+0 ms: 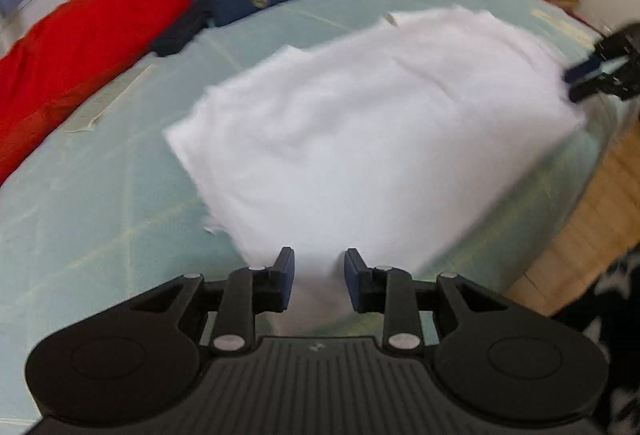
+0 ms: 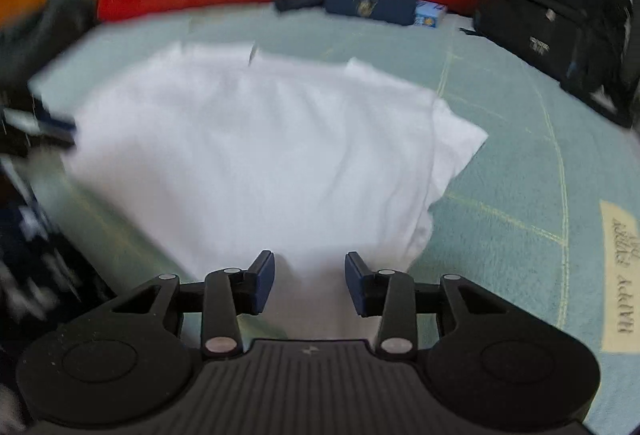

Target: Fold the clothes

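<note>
I see a white garment [image 1: 360, 123] lying folded on the bed [image 1: 100, 203], a soft, matte, roughly rectangular slab with rounded corners and a few shallow creases. It sits mid-bed, just beyond both tongs. In the right wrist view a looser flap of the same cloth sticks out at its right side, layered under the top fold.

My left tongs [image 1: 319, 281] stand apart, their blue pads clear of the cloth, with only the near edge of the garment showing in the gap. My right tongs [image 2: 310, 283] also stand apart, a little wider, nothing pinched between them. Both have black ribbed plastic bodies and round pivot housings.

The bed cover is pale teal with thin yellowish lines in a grid and a cream label [image 2: 620, 275] with dark lettering at the right.

Along the far side lies a bright red quilt [image 1: 120, 15], puffy and smooth. Against it rests a navy pouch [image 2: 368, 3], oblong, with a small gold emblem; it looks closed, so I cannot tell what it holds. A black backpack [image 2: 560, 3] of woven fabric stands at the far right, zipped. Wooden floor [image 1: 580, 235] shows past the bed edge.
</note>
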